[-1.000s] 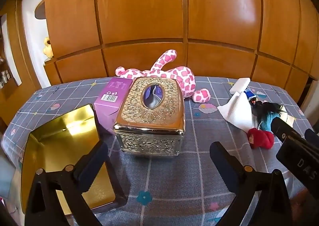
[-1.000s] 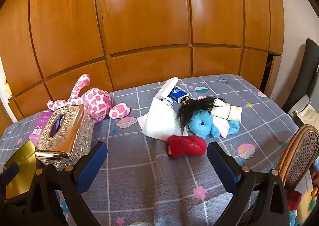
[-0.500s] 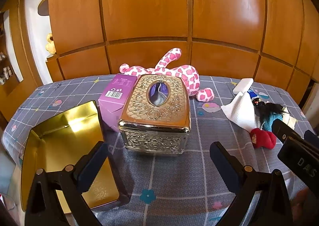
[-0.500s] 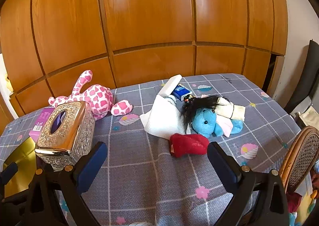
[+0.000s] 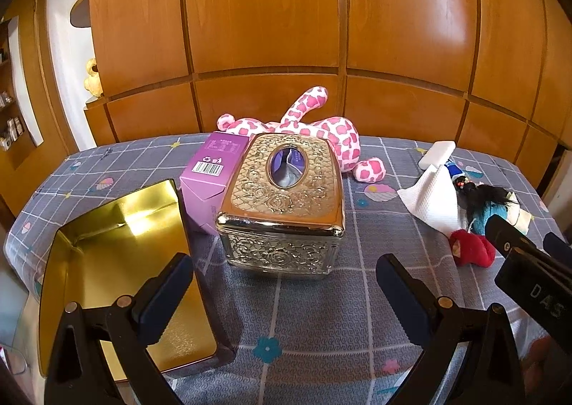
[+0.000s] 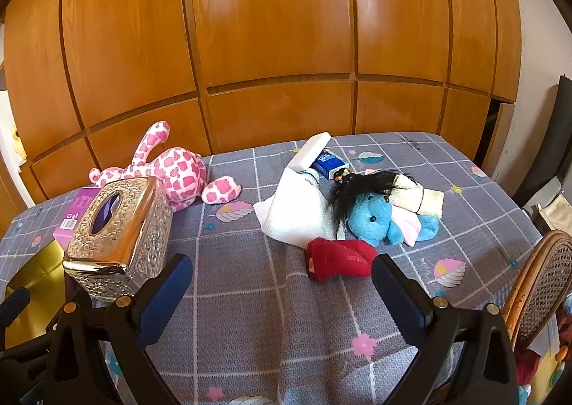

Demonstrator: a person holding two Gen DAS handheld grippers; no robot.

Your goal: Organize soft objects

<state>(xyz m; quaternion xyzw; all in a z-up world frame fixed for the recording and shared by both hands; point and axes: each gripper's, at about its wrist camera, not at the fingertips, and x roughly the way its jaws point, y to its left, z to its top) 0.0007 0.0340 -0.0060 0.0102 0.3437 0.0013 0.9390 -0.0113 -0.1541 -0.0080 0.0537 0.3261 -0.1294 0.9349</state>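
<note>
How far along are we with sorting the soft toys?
Nothing looks done: the gold tin holds nothing. Both the left gripper and right gripper are open and hold nothing. Left to sort: the pink spotted plush, blue plush and red pouch, all on the table.

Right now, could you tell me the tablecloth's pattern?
Grey tablecloth with white grid, small flowers; right wrist view.

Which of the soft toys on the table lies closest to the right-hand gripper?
The small red plush, just ahead of the open right gripper; the blue toy and pink spotted one lie farther back.
</note>
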